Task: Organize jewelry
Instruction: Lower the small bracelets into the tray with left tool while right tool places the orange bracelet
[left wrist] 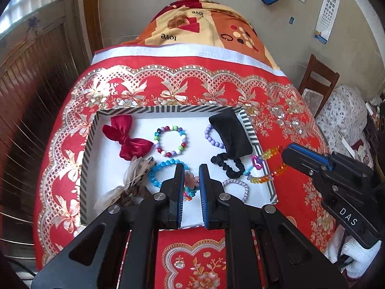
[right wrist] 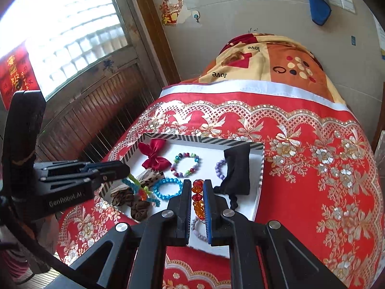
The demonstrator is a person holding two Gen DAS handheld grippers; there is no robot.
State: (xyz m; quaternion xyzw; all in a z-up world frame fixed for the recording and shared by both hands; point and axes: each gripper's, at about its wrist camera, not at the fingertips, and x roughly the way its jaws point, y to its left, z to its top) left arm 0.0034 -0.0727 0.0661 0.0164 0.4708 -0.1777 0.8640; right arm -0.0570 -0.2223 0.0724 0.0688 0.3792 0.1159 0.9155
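1. Left wrist view, lower centre: left claw [left wrist: 191, 168], fingers clamped on a pink-and-teal hair accessory [left wrist: 191, 181]; in the right wrist view it appears at left [right wrist: 127, 169], with teal, green and orange strands hanging from its tip.
2. Right wrist view, lower centre: right claw [right wrist: 197, 185], fingers clamped on a rainbow crystal bracelet [right wrist: 197, 198]; in the left wrist view it sits at right [left wrist: 287, 153], the bracelet [left wrist: 269, 166] trailing across the right wall of the box, a pink heart charm [left wrist: 257, 162] on it.
3. Striped-rim box [left wrist: 168, 109], white floor, centre of frame, holding the jewelry.
4. Box contents, near the claws: blue bead bracelet [left wrist: 160, 168], black scrunchie [left wrist: 229, 165], silver bracelet [left wrist: 237, 184], brown and feathered hair pieces [left wrist: 137, 175].
5. Box contents, farther back: multicolour bead bracelet [left wrist: 170, 140], red satin bow [left wrist: 125, 137], purple bead bracelet [left wrist: 211, 136] partly under a black velvet pouch [left wrist: 232, 132].
6. Red floral cloth [left wrist: 288, 125] covering the table under the box.
7. Upper frame: orange "love" blanket [left wrist: 204, 24].
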